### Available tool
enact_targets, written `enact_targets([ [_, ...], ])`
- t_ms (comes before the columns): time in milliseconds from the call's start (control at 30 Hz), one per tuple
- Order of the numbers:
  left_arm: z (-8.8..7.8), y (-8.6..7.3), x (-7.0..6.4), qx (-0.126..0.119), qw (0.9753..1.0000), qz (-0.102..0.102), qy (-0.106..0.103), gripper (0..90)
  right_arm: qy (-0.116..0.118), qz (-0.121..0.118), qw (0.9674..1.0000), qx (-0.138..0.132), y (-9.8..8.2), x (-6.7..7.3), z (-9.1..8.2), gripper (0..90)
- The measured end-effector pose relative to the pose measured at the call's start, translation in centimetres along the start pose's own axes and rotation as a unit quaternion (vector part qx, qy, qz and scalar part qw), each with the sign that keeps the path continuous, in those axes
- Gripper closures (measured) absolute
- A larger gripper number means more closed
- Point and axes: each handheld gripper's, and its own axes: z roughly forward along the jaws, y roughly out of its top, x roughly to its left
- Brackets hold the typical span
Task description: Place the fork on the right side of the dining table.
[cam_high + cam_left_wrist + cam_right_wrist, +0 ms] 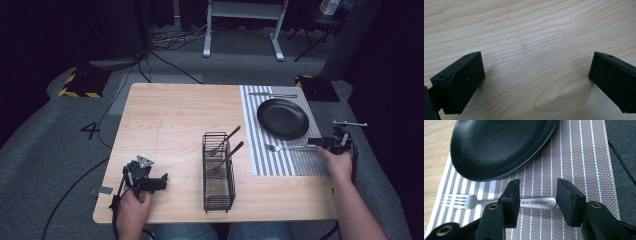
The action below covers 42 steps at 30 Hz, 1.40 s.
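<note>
Forks: one on placemat, two in caddy.

Open bench across the left and middle. Ahead of the left tongs, bare wood (nothing between). Obstacles: wire basket centre, black plate just beyond the fork.

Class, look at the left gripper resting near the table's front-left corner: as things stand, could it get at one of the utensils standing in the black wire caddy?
Probably yes. The left gripper has open jaws, and bare table lies between it and the wire caddy. The utensil handles lean out above the rim, free to grasp.
</note>
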Motion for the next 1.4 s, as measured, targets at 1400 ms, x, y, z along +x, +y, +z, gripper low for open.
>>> enact_targets([
  [1400, 0.0, 0.0, 0.0, 0.001, 1.0000, 0.002, -0.001, 0.5, 0.054, -0.177, 0.9803, -0.068, -0.5, 10.0, -6.8, 42.6],
])
